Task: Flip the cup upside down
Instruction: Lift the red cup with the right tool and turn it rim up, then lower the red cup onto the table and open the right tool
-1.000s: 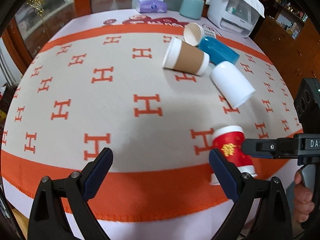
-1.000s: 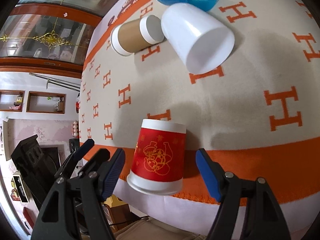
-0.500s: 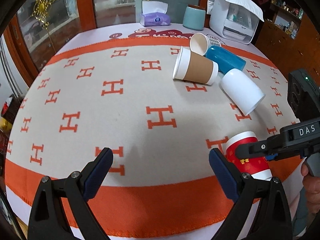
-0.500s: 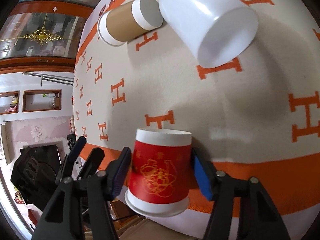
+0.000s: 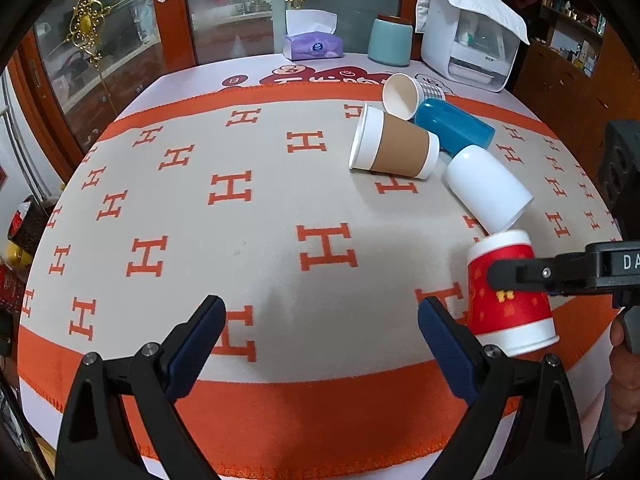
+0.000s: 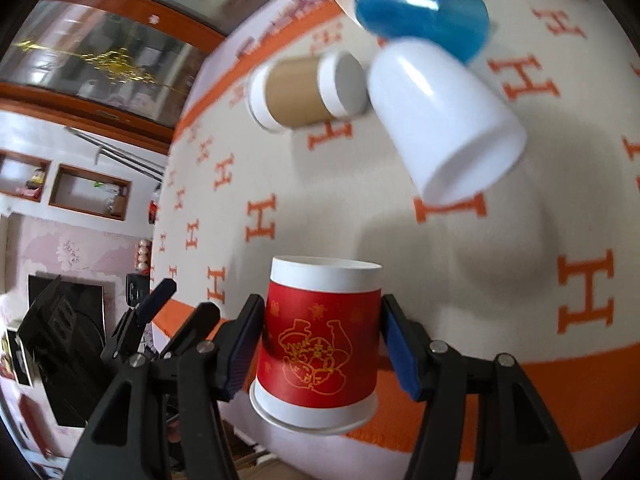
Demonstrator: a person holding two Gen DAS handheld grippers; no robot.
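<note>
A red paper cup [image 6: 318,348] with gold print and white bands sits between the pads of my right gripper [image 6: 322,350], which is shut on its sides. In the left wrist view the red cup [image 5: 508,296] is near upright with its wide rim down, at the table's right front, one right finger [image 5: 520,276] across it. I cannot tell whether it touches the cloth. My left gripper [image 5: 320,332] is open and empty over the front orange band, left of the cup.
A brown-sleeved cup [image 5: 394,148], a white cup [image 5: 486,186], a blue cup [image 5: 454,128] and a checked paper cup [image 5: 408,94] lie on their sides behind. A tissue box [image 5: 312,42], teal canister [image 5: 390,40] and white appliance [image 5: 468,48] stand at the back edge.
My right gripper closed on the red cup and turned it from lying tilted to near upright, rim down. The left gripper rose and pulled back.
</note>
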